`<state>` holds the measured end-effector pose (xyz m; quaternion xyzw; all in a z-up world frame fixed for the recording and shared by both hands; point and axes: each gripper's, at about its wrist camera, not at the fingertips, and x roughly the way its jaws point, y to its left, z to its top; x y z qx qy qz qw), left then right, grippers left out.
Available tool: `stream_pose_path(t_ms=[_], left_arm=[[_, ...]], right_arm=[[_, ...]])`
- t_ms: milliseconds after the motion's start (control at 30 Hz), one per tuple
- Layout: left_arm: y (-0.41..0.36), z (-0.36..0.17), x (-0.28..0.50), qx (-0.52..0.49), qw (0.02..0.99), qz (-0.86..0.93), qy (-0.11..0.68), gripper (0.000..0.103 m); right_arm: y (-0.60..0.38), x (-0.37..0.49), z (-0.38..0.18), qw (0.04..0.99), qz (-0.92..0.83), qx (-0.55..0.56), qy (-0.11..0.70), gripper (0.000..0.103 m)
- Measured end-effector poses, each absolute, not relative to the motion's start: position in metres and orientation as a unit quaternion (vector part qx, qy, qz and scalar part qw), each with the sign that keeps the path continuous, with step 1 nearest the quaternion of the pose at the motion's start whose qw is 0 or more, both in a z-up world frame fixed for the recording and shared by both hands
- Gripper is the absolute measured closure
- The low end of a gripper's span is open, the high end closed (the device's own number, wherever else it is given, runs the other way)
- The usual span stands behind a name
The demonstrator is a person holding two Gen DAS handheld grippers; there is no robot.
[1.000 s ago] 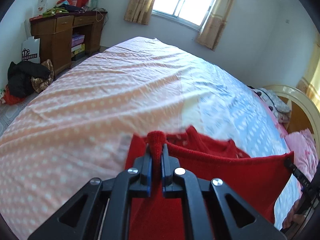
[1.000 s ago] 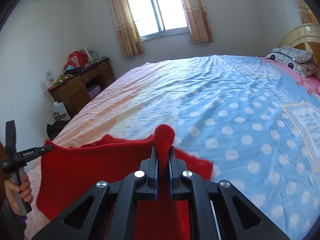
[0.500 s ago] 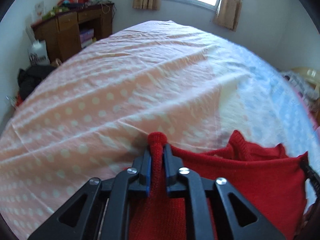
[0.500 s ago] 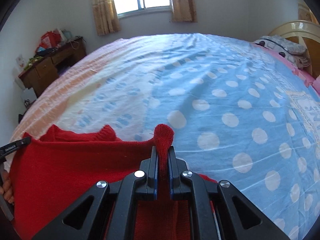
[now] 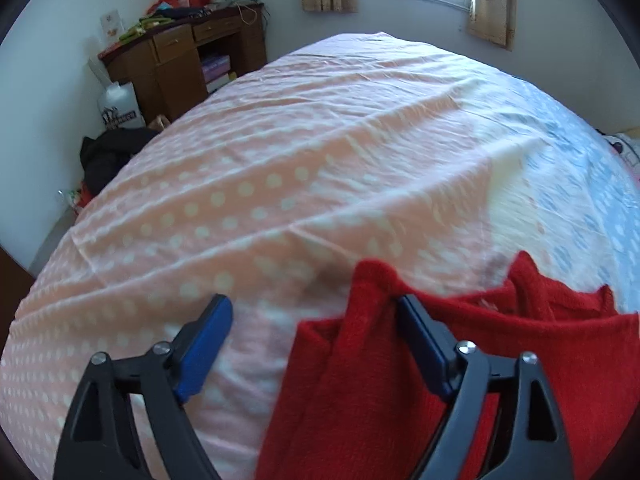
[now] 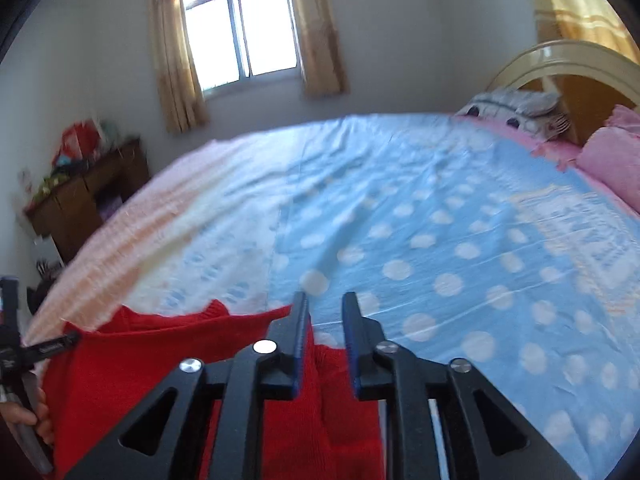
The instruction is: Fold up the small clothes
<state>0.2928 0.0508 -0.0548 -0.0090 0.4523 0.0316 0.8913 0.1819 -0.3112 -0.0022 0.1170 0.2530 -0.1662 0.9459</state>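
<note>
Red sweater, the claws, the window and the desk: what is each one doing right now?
Red sweater: lying on the bed, let go, one corner still propped against a left claw finger.
Left claw: wide apart, opening.
Right claw: opening, narrow gap, sweater below it, not pinched.
Bedsheet: spread out, lightly creased.
Curtains: pulled aside from the window.
Desk drawers: shut.

sweater point(image 5: 360, 380) on bed point(image 5: 320, 160) near edge | desk point(image 5: 180, 60) beyond bed, left | pillows point(image 6: 608, 160) right

Black left gripper point(image 5: 316, 320), blue-padded jaws, silver screws.
</note>
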Motion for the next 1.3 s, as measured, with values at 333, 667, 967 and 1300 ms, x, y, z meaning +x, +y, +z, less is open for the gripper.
stream_pose_path(t_ms=[333, 667, 967, 1300], left_arm=[[0.034, -0.030, 0.179, 0.044, 0.905, 0.007, 0.422, 0.016], [0.015, -0.048, 0.146, 0.065, 0.900, 0.012, 0.430, 0.016], [0.010, -0.047, 0.124, 0.083, 0.910, 0.035, 0.405, 0.012], [0.072, -0.050, 0.071, -0.088, 0.912, 0.034, 0.399, 0.000]], right_arm=[[-0.248, 0.105, -0.023, 0.946, -0.087, 0.060, 0.305, 0.074], [-0.249, 0.108, -0.074, 0.929, -0.095, 0.077, 0.349, 0.075], [-0.256, 0.103, -0.076, 0.935, -0.079, 0.102, 0.331, 0.074], [-0.262, 0.097, -0.076, 0.938, -0.065, 0.125, 0.316, 0.074]])
